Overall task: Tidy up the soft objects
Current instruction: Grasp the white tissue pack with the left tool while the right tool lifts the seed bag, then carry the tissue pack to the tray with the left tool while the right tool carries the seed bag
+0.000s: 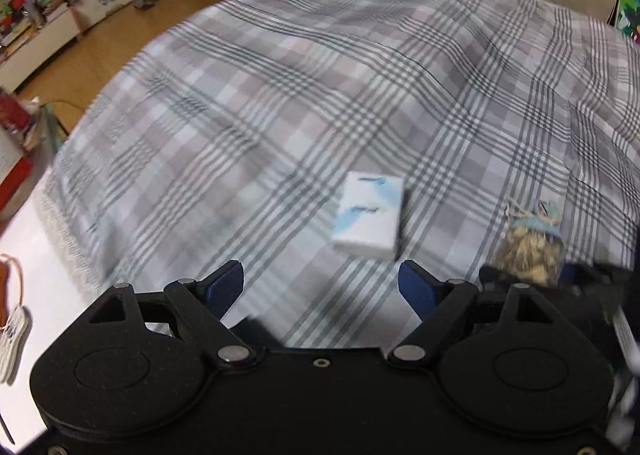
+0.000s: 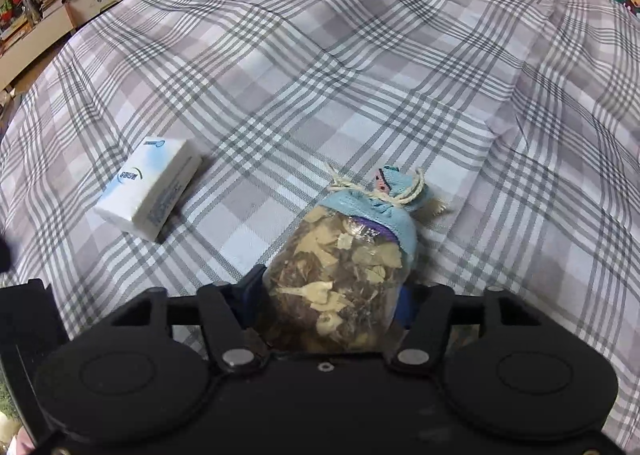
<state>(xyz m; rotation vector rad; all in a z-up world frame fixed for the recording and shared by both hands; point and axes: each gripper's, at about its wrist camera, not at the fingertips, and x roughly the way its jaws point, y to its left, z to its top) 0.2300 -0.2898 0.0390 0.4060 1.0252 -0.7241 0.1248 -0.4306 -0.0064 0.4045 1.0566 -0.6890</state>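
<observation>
Presently catalogued, soft goods on a plaid sheet [image 2: 360,67]: item one, a clear pouch of dried leaves [image 2: 340,279] with a pale blue cloth top tied by cord, clamped between the closed-in blue pads of the right gripper [image 2: 330,295], its tied end pointing away from the camera and its underside apparently at or just above the sheet; item two, a white tissue pack [image 1: 370,215] with blue printing, lying flat on the sheet, apart from the pouch and to its left; the left gripper [image 1: 322,287] sits just short of the pack, fingers spread wide with nothing between them. Step in hand, by judgement: the pouch is grasped and being carried or positioned, while the pack awaits pickup. Next move calls for advancing the left gripper until the pack sits between its pads, then closing gently, since the pack will give under pressure. Writing: blue logo and lettering on the pack's top and side, too small and blurred to read; no legible label on the pouch
</observation>
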